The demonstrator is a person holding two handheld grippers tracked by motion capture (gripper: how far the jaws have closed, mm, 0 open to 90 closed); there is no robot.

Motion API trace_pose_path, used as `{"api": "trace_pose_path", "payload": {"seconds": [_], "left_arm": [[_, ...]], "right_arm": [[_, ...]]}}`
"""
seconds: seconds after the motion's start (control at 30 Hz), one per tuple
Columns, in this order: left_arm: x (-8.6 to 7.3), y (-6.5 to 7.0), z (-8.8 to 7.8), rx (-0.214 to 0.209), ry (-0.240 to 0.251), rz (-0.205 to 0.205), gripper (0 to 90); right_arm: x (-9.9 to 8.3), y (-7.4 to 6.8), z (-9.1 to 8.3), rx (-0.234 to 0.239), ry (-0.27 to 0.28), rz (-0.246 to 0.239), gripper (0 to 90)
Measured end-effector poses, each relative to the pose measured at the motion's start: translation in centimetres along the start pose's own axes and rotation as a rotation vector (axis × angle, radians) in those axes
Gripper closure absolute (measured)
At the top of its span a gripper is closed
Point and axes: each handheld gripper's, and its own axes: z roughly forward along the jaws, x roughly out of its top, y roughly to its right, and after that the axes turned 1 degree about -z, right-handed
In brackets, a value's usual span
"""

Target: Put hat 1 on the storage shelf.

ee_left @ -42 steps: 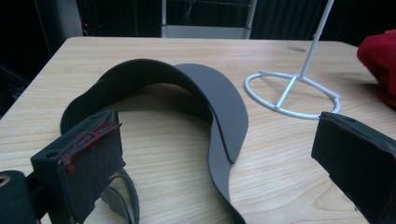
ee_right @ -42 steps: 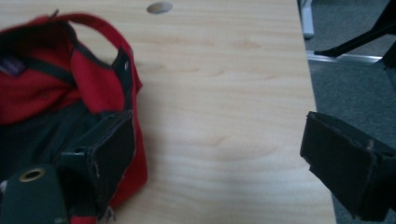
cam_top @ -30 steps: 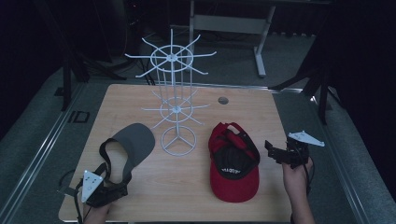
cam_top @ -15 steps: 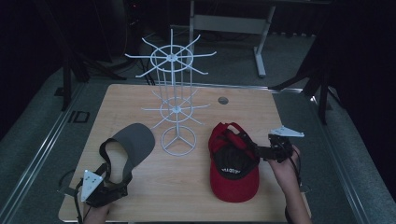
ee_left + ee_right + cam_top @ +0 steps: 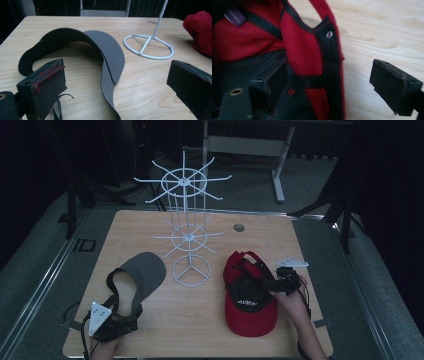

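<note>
Since the earlier frame, our right hand-held gripper (image 5: 270, 285) has come down to the red cap (image 5: 248, 312) at five o'clock on the table (image 5: 325, 270). Its jaws, just closing, stand spread astride the cap's rim, probably to lift it. Our left hand-held gripper (image 5: 131, 314) rests spread by the grey visor (image 5: 142, 270).

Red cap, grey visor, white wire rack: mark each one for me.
red cap (image 5: 251, 312): high view, on its brim.
grey visor (image 5: 146, 270): high view, on its peak.
white wire rack (image 5: 190, 270): high view, on its ring base.
</note>
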Motion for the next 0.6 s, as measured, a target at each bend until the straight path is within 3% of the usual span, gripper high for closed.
{"api": "trace_pose_path", "payload": {"seconds": [0.1, 0.2, 0.37, 0.6], "left_arm": [[0.0, 0.0, 0.0, 0.001, -0.002, 0.001, 2.4], [0.0, 0.0, 0.1, -0.005, -0.007, 0.005, 2.4], [0.0, 0.1, 0.1, -0.006, -0.011, 0.012, 2.4], [-0.1, 0.1, 0.2, -0.008, -0.014, 0.02, 2.4]], "right_arm": [[-0.2, -0.2, 0.7, -0.004, -0.022, -0.013, 21.5], [-0.5, -0.6, 1.2, -0.034, -0.049, -0.062, 26.2], [-0.6, -1.2, 1.7, -0.06, -0.092, -0.122, 42.2], [-0.8, -1.8, 2.3, -0.053, -0.126, -0.172, 59.2]]}}
